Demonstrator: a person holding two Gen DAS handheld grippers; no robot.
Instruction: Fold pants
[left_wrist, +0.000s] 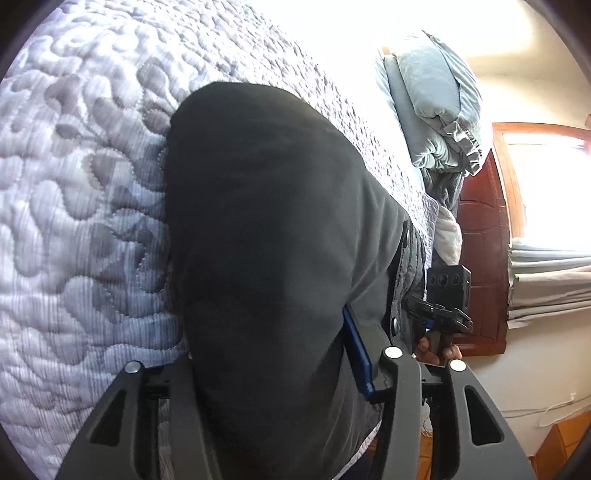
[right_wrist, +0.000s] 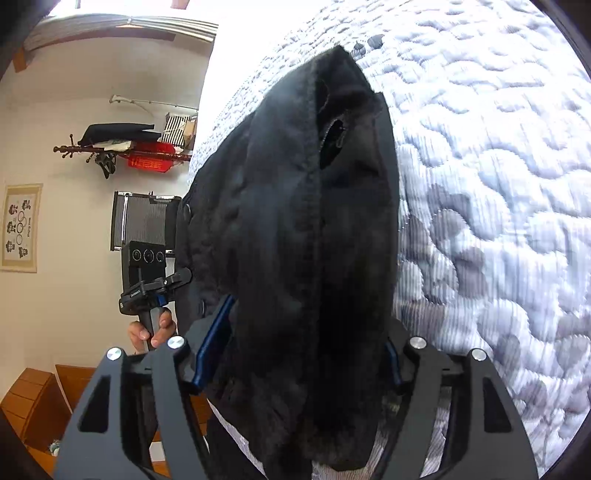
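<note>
Black pants (left_wrist: 266, 221) lie bunched in a thick fold on the quilted white bedspread (left_wrist: 74, 184), with a grey waistband with snaps (left_wrist: 402, 258) at the right. My left gripper (left_wrist: 280, 325) is open around the near end; one blue finger (left_wrist: 356, 354) shows beside the cloth and the other is hidden under it. In the right wrist view the fleecy pants (right_wrist: 295, 221) rise between both blue fingers (right_wrist: 212, 347) of my open right gripper (right_wrist: 306, 325). A hand (right_wrist: 151, 328) holds the other gripper's handle.
Grey-blue pillows (left_wrist: 439, 103) are stacked at the head of the bed, beside a dark wooden panel (left_wrist: 480, 258) and a curtained window (left_wrist: 546, 280). Off the bed's edge stand a coat rack with clothes (right_wrist: 125, 147), a ribbed heater (right_wrist: 144, 218) and wooden furniture (right_wrist: 33, 398).
</note>
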